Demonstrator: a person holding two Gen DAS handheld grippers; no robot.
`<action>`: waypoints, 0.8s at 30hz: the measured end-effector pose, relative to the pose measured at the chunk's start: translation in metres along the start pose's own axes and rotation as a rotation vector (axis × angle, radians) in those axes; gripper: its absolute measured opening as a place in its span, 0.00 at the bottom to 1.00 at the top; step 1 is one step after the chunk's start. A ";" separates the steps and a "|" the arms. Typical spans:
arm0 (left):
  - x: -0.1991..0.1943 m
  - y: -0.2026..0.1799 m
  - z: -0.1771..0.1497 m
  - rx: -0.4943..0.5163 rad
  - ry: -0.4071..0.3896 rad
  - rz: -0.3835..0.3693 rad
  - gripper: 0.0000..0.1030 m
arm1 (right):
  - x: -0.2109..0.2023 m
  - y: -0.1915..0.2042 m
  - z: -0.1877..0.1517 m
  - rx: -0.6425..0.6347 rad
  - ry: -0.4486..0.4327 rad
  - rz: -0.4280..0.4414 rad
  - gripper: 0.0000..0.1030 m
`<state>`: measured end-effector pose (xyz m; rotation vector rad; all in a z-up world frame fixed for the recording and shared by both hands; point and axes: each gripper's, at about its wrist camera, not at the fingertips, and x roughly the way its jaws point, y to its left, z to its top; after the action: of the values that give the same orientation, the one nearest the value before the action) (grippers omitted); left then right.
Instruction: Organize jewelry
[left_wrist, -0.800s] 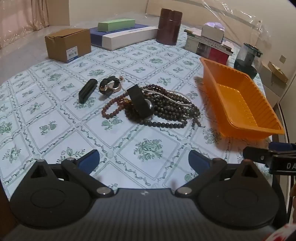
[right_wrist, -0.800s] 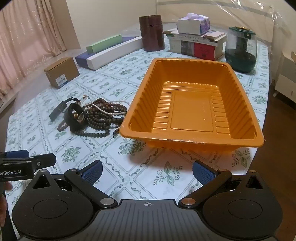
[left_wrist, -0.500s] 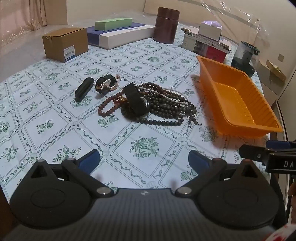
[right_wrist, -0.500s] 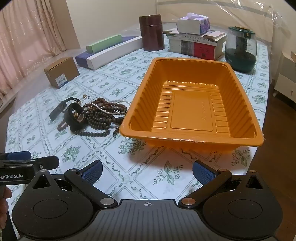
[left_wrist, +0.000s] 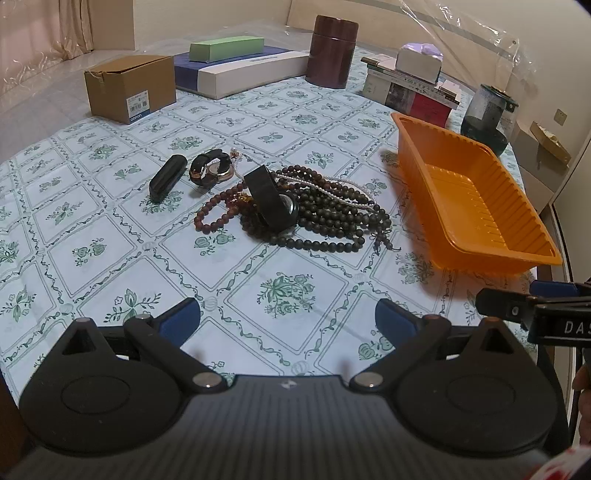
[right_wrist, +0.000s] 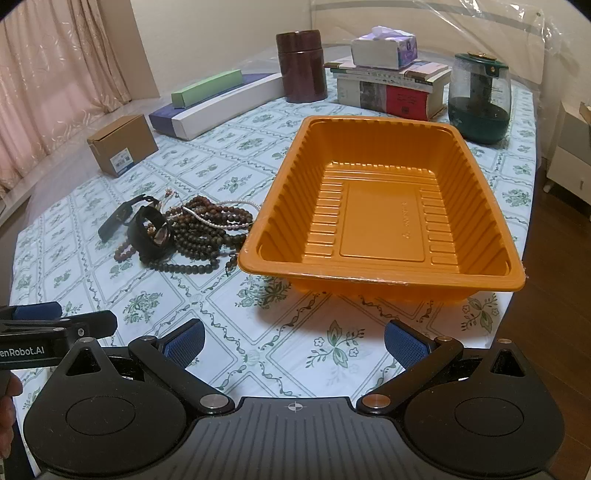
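Note:
A pile of dark bead necklaces (left_wrist: 325, 218) lies mid-table with a black watch (left_wrist: 275, 205) on it, a reddish bead bracelet (left_wrist: 216, 212), a second watch (left_wrist: 212, 170) and a thin pearl strand (left_wrist: 343, 192). The pile also shows in the right wrist view (right_wrist: 207, 236). An empty orange tray (left_wrist: 461, 236) (right_wrist: 384, 277) stands to its right. My left gripper (left_wrist: 288, 319) is open and empty, well short of the pile. My right gripper (right_wrist: 293, 339) is open and empty in front of the tray.
A cardboard box (left_wrist: 129, 86), flat blue, white and green boxes (left_wrist: 240, 66), a brown canister (left_wrist: 330, 50), stacked books with a tissue box (right_wrist: 388, 85) and a dark green jar (right_wrist: 480, 99) stand along the far side. The table edge (right_wrist: 524, 236) runs right of the tray.
The left gripper has pulled back slightly, so the jewelry looks a little farther off. The right view is nearly unchanged. Both grippers stay open.

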<state>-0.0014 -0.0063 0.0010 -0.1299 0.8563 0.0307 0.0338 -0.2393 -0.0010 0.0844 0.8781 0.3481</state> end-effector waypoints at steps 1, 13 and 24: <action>0.000 0.000 0.000 -0.001 -0.001 -0.001 0.97 | 0.000 0.000 0.000 0.000 0.001 0.001 1.00; 0.000 0.000 0.000 -0.003 -0.001 -0.003 0.97 | 0.000 0.000 0.000 -0.001 0.000 0.000 1.00; -0.001 0.000 0.000 -0.003 -0.004 -0.006 0.97 | -0.001 0.001 0.001 0.000 -0.001 0.000 1.00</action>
<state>-0.0022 -0.0063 0.0018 -0.1350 0.8519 0.0264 0.0336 -0.2391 0.0006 0.0844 0.8773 0.3479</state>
